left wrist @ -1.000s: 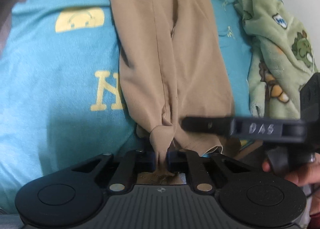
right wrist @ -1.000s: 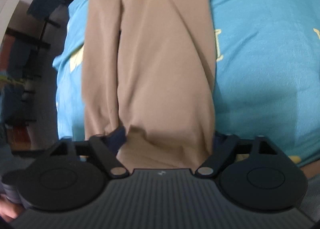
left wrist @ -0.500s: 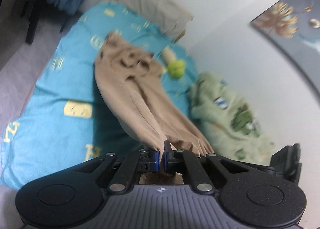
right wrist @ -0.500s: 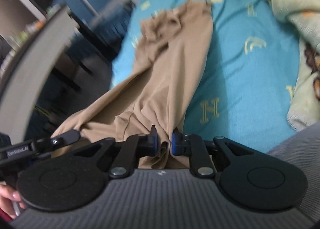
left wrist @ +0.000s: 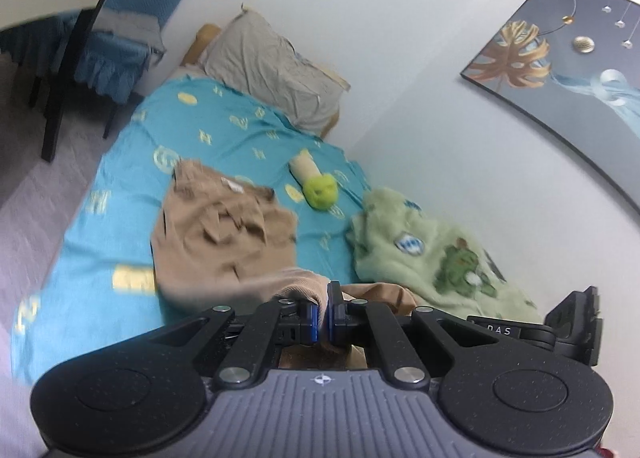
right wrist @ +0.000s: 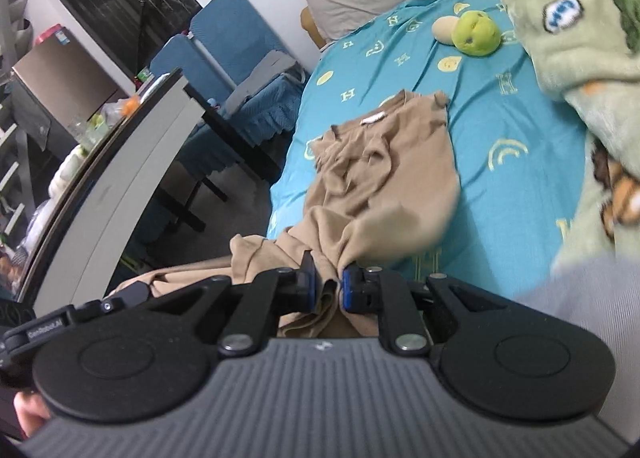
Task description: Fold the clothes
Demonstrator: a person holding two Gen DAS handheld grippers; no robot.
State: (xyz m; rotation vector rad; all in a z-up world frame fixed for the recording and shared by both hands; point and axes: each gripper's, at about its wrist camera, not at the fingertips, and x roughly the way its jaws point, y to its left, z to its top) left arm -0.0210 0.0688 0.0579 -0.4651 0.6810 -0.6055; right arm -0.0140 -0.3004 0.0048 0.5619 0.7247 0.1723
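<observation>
Tan trousers (left wrist: 224, 242) lie on a blue bedsheet (left wrist: 120, 193), waistband at the far end, legs lifted toward me and doubling over the upper part. My left gripper (left wrist: 323, 314) is shut on one leg end. My right gripper (right wrist: 329, 290) is shut on the other leg end; the trousers (right wrist: 380, 177) run away from it up the bed (right wrist: 500, 129). The left gripper's side shows at the lower left of the right wrist view (right wrist: 80, 318), and the right gripper at the lower right of the left wrist view (left wrist: 560, 326).
A green fleece blanket (left wrist: 432, 254) is bunched along the wall side of the bed. A green plush toy (left wrist: 320, 189) and a grey pillow (left wrist: 276, 73) lie at the far end. Blue chairs (right wrist: 224, 57) and a table edge (right wrist: 120, 177) stand beside the bed.
Both grippers have risen and tipped up, carrying the leg ends toward the waistband. The right gripper, open a second ago, has shut on its leg end. The trousers now bunch shorter on the bed.
</observation>
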